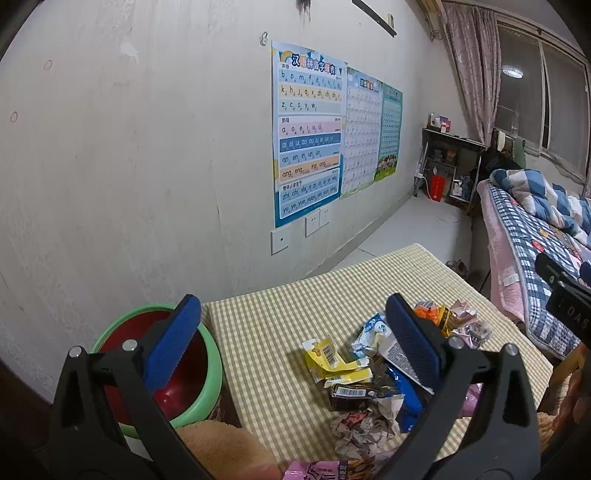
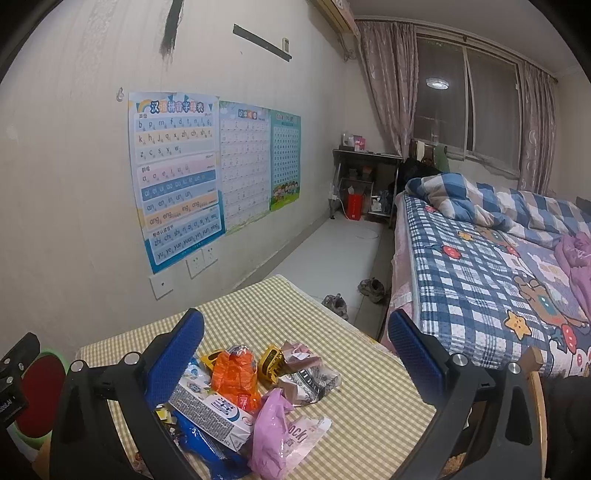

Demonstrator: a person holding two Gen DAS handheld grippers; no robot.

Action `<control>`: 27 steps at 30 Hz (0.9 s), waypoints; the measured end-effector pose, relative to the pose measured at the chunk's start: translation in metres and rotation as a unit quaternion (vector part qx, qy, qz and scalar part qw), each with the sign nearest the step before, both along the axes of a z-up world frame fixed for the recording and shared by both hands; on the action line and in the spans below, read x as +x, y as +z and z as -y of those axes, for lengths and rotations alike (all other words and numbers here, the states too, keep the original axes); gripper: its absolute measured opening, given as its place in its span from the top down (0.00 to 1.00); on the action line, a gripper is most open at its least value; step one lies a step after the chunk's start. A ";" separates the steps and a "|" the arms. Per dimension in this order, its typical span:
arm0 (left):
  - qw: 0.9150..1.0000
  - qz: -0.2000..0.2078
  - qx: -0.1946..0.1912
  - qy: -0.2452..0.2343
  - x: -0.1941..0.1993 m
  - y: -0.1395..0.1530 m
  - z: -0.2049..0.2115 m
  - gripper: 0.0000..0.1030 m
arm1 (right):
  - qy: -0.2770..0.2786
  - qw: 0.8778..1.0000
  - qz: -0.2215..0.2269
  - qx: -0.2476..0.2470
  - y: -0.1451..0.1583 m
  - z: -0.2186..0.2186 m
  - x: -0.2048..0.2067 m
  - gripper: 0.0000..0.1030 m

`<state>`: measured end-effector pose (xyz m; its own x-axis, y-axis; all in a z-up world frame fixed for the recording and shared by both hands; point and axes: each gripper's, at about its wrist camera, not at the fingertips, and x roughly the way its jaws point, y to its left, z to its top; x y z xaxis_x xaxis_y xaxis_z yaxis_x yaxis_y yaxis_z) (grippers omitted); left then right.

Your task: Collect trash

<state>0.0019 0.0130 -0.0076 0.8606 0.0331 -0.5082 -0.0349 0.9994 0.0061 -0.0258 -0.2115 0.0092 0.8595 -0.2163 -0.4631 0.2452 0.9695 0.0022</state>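
Both my left gripper [image 1: 291, 336] and right gripper [image 2: 295, 350] hover with fingers spread wide, empty, above wrappers [image 2: 236, 384] piled on the checkered counter [image 1: 280, 306]. Next, I judge: pinch one, carry it to the green bin [image 1: 212, 373] at the counter's left edge.

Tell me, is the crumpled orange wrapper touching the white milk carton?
Touching. The right wrist view shows the orange wrapper resting against the white carton's upper edge, no gap between.

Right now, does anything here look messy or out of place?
Yes. A heap of crumpled wrappers lies loose on the checked table, among them an orange packet and a pink bag, while the green bin at the table's left edge looks empty. On the wall, a dark smear runs down.
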 end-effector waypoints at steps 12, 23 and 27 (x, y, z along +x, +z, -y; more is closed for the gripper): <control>1.000 -0.003 0.001 0.001 0.001 -0.001 -0.001 0.05 | 0.006 1.000 0.006 0.002 0.002 -0.004 -0.001 0.07; 0.999 -0.006 0.028 0.015 -0.002 0.004 0.005 0.05 | 0.009 1.000 0.006 0.005 0.004 -0.007 0.000 0.07; 0.999 -0.004 0.037 0.018 -0.003 0.008 0.006 0.05 | 0.011 1.000 0.007 0.003 0.005 -0.010 0.001 0.07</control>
<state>-0.0009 0.0071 0.0000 0.8545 0.1017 -0.5095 -0.0699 0.9942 0.0811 -0.0247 -0.2019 0.0138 0.8708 -0.1945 -0.4515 0.2239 0.9745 0.0120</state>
